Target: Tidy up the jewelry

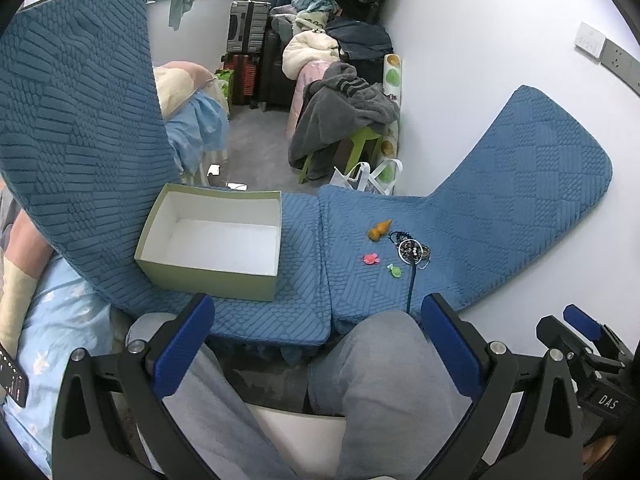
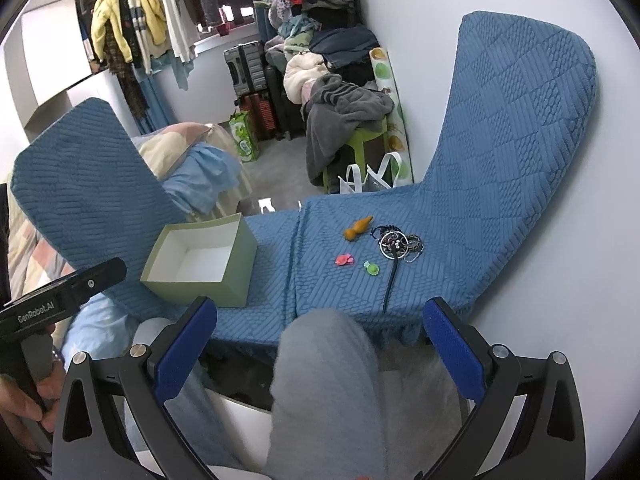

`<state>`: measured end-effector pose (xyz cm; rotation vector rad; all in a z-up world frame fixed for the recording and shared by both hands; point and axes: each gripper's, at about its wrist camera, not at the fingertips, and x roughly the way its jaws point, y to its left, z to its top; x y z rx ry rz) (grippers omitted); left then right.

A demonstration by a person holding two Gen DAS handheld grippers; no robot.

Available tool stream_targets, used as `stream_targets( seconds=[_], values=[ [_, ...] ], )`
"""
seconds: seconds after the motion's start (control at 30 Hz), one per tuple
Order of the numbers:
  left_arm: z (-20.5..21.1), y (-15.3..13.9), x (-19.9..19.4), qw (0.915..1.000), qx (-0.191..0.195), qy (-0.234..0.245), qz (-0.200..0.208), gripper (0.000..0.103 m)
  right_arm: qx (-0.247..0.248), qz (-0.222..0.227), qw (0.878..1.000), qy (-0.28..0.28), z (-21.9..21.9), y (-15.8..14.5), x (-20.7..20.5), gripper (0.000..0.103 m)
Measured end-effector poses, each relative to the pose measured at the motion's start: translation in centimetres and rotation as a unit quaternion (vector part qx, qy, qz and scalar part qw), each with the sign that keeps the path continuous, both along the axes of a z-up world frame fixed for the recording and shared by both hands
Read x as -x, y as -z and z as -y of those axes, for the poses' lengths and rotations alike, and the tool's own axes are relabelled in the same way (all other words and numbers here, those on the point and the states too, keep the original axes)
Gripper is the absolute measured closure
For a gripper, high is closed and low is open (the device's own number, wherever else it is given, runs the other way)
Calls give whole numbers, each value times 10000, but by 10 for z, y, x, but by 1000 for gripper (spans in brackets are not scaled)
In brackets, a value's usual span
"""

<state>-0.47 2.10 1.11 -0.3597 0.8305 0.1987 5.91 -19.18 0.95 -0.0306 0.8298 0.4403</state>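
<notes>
A long bench cushion covered in blue quilted fabric (image 2: pixel 280 280) runs across the scene, with two matching padded wings rising at its ends. Everything below is placed relative to the open pale-green cardboard box with a white inside (image 2: pixel 200 256), which sits on the cushion and holds nothing visible.

To the right of the box, well apart from it across a seam in the cushion, lies the jewelry. The largest piece is a tangle of dark beaded bracelets and silver rings (image 2: pixel 396 245), farthest from the box, with a thin dark cord (image 2: pixel 390 280) trailing from it toward the viewer; its long axis runs nearly straight at the grippers. Nearer the box lie an orange felt ornament (image 2: pixel 358 229), then a small pink hair clip (image 2: pixel 344 260), then a smaller green clip (image 2: pixel 371 267).

The right gripper (image 2: pixel 320 354) hangs in front of the cushion with its blue-padded fingers spread wide, holding nothing. The left gripper (image 1: pixel 316 350) does likewise, fingers wide apart and bare.

Judging from both views, the jewelry lies ahead and to the right, so the right gripper seems nearer to it and the left nearer the box.
</notes>
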Motion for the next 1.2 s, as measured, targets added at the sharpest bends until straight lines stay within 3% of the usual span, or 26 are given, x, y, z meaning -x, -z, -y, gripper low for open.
stream_targets(
  seconds=[0.4, 0.57, 0.73, 0.87, 1.07, 1.2],
  values=[
    [2, 21, -16, 9996, 169, 131, -187, 1, 69, -31, 10000, 27, -2, 13, -9, 0],
    [13, 29, -33, 9991, 171, 312, -226, 1, 73, -140, 9999, 61, 1, 23, -26, 14],
    [19, 45, -57, 9979, 211, 489, -367, 1, -38, -283, 9996, 70, 6, 40, -50, 19],
    [25, 67, -83, 9951, 402, 758, -488, 1, -56, -327, 9994, 64, 7, 57, -69, 39],
    [39, 105, -124, 9855, 848, 1298, -694, 15, -260, -496, 9983, 147, 21, 103, -115, 42],
    [54, 127, -154, 9802, 807, 1654, -736, 24, -247, -743, 9966, 272, 30, 136, -145, 40]
  ],
)
